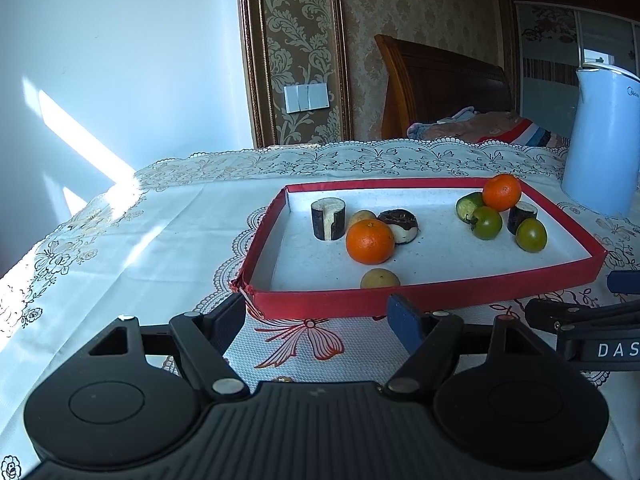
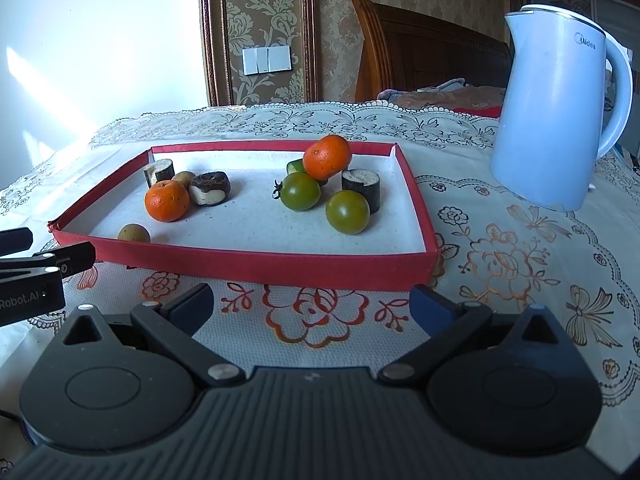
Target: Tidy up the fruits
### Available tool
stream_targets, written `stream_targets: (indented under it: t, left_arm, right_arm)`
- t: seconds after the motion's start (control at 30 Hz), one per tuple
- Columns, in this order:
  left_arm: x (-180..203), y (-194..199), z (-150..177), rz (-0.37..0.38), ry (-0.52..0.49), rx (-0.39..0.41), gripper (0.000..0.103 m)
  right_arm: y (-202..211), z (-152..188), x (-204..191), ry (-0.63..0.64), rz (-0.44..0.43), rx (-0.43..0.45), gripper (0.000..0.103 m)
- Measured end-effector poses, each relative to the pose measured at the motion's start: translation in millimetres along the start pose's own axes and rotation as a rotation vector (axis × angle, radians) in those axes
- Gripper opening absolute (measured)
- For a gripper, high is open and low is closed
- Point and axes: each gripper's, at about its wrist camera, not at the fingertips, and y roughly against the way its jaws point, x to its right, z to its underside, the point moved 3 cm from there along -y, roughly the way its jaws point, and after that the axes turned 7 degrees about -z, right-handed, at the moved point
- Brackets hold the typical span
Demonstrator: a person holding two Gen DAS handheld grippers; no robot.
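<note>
Fruits: two loose clusters inside red tray on counter, both grippers short of the tray's near wall.
Kettle: just beside tray's right wall; a wide right-hand swing could knock it.
Tray: shallow, light-looking card; near-left corner torn. A gripper catching the wall may drag everything.
Top orange: perched on cucumber piece and neighbours; lifting any support likely rolls it.
Green tomatoes: round, smooth; prone to squirt from pads.
Longan: small, near front wall; hard to reach cleanly.
Left gripper: open, empty.
Right gripper: open, empty.
</note>
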Motion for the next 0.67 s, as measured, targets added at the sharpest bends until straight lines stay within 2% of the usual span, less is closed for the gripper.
stream_targets:
  t: [0.67]
  left_arm:
    - [-0.3,0.5,0.3,-0.007,-0.007,0.005,0.078]
  right_arm:
    - [-0.7,1.3,-1.0,0.006,-0.006,-0.01,0.103]
